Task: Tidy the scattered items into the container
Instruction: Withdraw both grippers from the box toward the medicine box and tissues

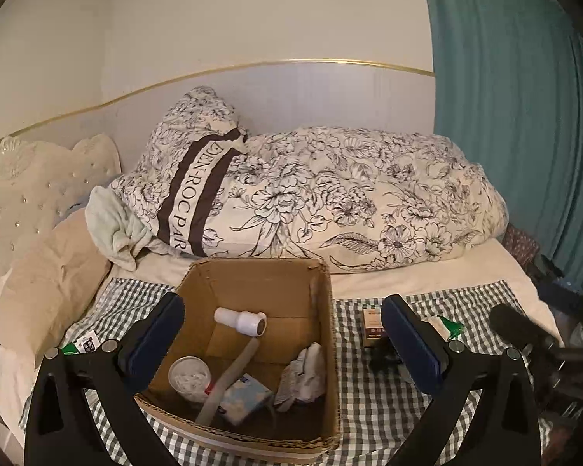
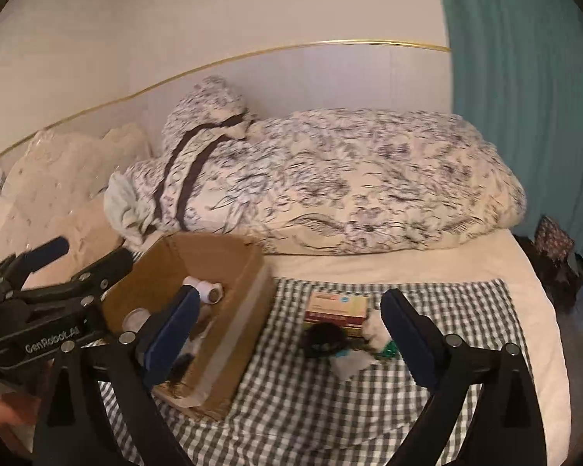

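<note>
I see a cardboard box (image 1: pixel 252 349) sitting on a green checked cloth (image 1: pixel 369 407) spread over the bed. My left gripper (image 1: pixel 283 345) is wide open with nothing between its blue pads, and it hangs over the box, one finger on each side of the box's walls. Inside the box I see a white pipe piece (image 1: pixel 240 320), a grey hose (image 1: pixel 229 384), a round cup of cotton swabs (image 1: pixel 189 377), a blue tissue pack (image 1: pixel 245 398) and a crumpled cloth (image 1: pixel 303 376). My right gripper (image 2: pixel 287 338) is wide open too and holds nothing. Its left finger is over the near edge of the box, and its right finger is over the bare cloth. Between its fingers, still out on the cloth and apart from the box's right wall, lie a small yellow and red carton (image 2: pixel 338 306), a black round thing (image 2: pixel 324 339), a white wad (image 2: pixel 375 328) and a bit of green and white wrapper (image 2: pixel 386 349). The carton and the black thing touch. On the far left of the box, by the cloth's edge, I see another small packet (image 1: pixel 83 345). There is open cloth in front of the loose things and to their right. Behind the box a flowered duvet (image 1: pixel 349 202) and pillow (image 1: pixel 190 178) block the back. A teal curtain (image 1: pixel 524 116) hangs on the right.
</note>
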A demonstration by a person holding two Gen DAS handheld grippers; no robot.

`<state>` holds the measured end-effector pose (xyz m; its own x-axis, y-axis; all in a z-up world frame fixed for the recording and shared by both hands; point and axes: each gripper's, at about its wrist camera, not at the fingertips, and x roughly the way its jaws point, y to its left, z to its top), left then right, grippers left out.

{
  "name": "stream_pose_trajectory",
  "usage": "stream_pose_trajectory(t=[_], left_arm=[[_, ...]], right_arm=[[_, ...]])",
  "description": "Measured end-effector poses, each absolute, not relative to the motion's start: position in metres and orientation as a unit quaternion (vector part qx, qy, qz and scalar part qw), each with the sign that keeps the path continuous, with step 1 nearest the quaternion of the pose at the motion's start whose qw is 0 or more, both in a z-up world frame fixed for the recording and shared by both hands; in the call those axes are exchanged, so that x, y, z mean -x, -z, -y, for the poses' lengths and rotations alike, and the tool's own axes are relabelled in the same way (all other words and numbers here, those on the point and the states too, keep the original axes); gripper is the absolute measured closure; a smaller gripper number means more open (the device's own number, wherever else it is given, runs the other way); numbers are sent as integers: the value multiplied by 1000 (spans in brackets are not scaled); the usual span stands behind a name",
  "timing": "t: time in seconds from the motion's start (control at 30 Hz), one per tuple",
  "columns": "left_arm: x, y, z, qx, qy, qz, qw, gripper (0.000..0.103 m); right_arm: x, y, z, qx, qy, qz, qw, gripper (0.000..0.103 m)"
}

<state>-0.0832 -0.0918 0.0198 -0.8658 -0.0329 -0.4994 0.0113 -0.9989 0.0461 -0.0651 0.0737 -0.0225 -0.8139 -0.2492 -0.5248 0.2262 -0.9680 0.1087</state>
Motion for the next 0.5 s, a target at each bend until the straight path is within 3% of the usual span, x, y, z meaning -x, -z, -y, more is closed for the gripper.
stream_pose_trajectory(t=[0.27, 0.5], left_arm=[[83, -17, 66, -259, 966, 20, -6, 0], [90, -4, 39, -268, 962, 35, -20, 0]], right_arm=[[61, 25, -125, -274, 956, 55, 91, 0], [62, 40, -154, -289, 953, 56, 78, 0]])
